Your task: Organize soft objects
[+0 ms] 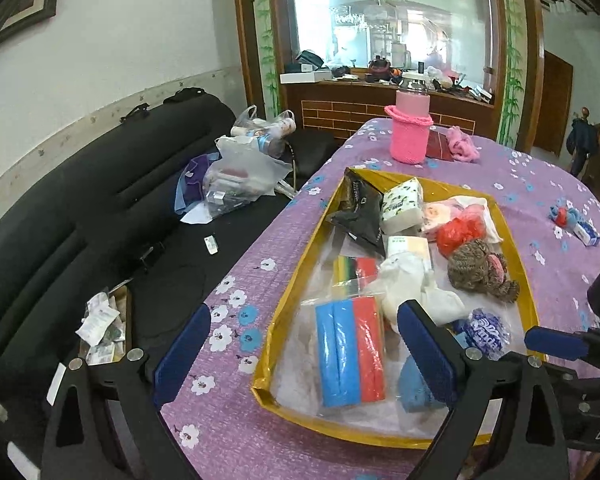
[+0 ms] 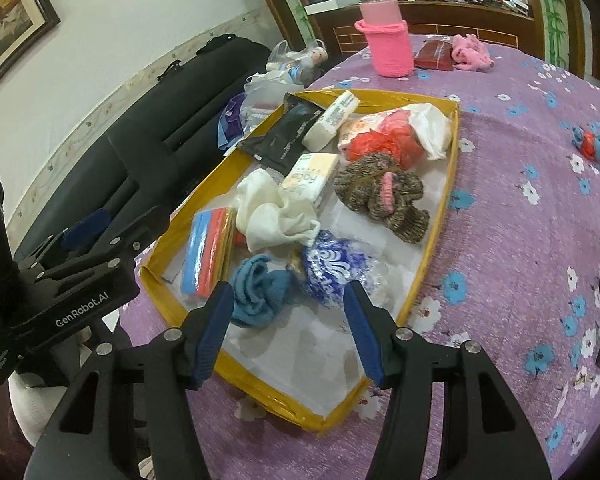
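A: Where is the next soft thing placed relative to the right gripper (image 2: 288, 330)?

B: In the right wrist view the blue cloth (image 2: 260, 290) is seen in the lower middle of the frame, inside the yellow tray (image 2: 440, 236), just above the left fingertip. The blue-and-white packet (image 2: 332, 276) lies beside it, toward the right fingertip. The jaws are spread apart and nothing is held between them.

A: And the left gripper (image 1: 300, 348)?

B: It is released as well, with nothing gripped. In its own view one finger is seen over the tray and the other over the purple tablecloth (image 1: 228, 432), at the lower left. The blue-and-red pack (image 1: 350, 356) is framed between them, its long axis running up and down the frame.

A: Which hand is judged nearer to the cloth?

B: The right, probably.

A: Can any writing be read?

B: "GenRobot.AI" is printed on the left gripper's body at the left of the right view. "Facia" appears on the tissue pack (image 2: 312, 176). The packet's lettering cannot be made out.
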Tool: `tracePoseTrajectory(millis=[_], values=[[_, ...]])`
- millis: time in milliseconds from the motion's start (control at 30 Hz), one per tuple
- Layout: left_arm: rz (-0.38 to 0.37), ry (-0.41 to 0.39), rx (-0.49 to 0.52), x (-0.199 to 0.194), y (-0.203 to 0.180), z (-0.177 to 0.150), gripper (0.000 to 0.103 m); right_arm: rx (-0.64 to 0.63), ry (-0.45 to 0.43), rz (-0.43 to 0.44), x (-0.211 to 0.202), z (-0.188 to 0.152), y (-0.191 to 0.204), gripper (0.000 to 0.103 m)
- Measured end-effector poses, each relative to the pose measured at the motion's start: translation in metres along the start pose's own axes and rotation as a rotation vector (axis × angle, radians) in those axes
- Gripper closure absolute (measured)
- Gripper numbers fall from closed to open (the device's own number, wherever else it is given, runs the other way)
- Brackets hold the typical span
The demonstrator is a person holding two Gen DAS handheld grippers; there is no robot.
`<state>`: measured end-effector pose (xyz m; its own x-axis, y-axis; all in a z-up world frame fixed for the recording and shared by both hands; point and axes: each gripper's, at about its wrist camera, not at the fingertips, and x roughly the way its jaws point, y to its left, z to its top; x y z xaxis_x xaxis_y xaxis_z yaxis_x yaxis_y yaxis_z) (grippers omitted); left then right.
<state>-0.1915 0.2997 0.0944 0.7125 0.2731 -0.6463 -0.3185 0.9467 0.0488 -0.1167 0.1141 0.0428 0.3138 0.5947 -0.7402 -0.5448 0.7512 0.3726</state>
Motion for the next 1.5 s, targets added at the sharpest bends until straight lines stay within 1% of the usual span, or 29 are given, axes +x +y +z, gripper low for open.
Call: tracePoseTrajectory(millis=[300, 633, 733, 833, 900, 933, 967, 1033, 1067, 1133, 1167, 1267, 1300, 1333, 1400, 1500], values=[[0.008, -0.006, 0.049, -0.006, -0.023, 0.001, 0.006, 0.046, -0.026, 0.013, -0.015, -0.006, -0.021, 0.047], [0.014, -0.080, 0.096, -0.031, -0.061, 0.001, 0.005, 0.113, -0.074, 0.016, -0.040, -0.015, -0.058, 0.047], [0.009, -0.119, 0.106, -0.043, -0.075, 0.001, 0.004, 0.140, -0.086, 0.011, -0.049, -0.019, -0.074, 0.047], [0.015, -0.210, 0.092, -0.061, -0.086, 0.002, 0.002, 0.154, -0.095, 0.002, -0.058, -0.023, -0.086, 0.047], [0.042, -0.314, 0.067, -0.082, -0.091, 0.000, 0.000, 0.155, -0.099, -0.006, -0.064, -0.026, -0.091, 0.047], [0.041, -0.360, 0.058, -0.091, -0.093, -0.001, 0.000, 0.150, -0.101, -0.013, -0.067, -0.028, -0.093, 0.047], [0.028, -0.416, 0.046, -0.103, -0.094, -0.002, 0.000, 0.141, -0.106, -0.025, -0.071, -0.031, -0.095, 0.047], [-0.014, -0.473, 0.030, -0.116, -0.097, -0.002, 0.000, 0.125, -0.113, -0.043, -0.076, -0.034, -0.097, 0.047], [-0.039, -0.486, 0.031, -0.121, -0.100, -0.001, 0.000, 0.115, -0.116, -0.051, -0.079, -0.035, -0.098, 0.047], [-0.073, -0.474, 0.056, -0.122, -0.108, 0.001, 0.000, 0.111, -0.124, -0.061, -0.086, -0.037, -0.103, 0.047], [-0.102, -0.450, 0.084, -0.120, -0.116, 0.003, 0.000, 0.118, -0.133, -0.060, -0.092, -0.037, -0.108, 0.047], [-0.131, -0.393, 0.130, -0.112, -0.129, 0.001, 0.000, 0.148, -0.163, -0.079, -0.110, -0.037, -0.125, 0.047], [-0.133, -0.358, 0.151, -0.105, -0.136, 0.000, 0.000, 0.157, -0.172, -0.089, -0.114, -0.037, -0.130, 0.047], [-0.142, -0.331, 0.166, -0.099, -0.141, 0.000, 0.000, 0.170, -0.182, -0.104, -0.121, -0.037, -0.138, 0.045], [-0.159, -0.252, 0.196, -0.081, -0.155, -0.001, 0.000, 0.208, -0.200, -0.136, -0.133, -0.038, -0.156, 0.040], [-0.200, -0.151, 0.222, -0.060, -0.170, -0.002, 0.000, 0.271, -0.222, -0.164, -0.143, -0.043, -0.179, 0.040]])
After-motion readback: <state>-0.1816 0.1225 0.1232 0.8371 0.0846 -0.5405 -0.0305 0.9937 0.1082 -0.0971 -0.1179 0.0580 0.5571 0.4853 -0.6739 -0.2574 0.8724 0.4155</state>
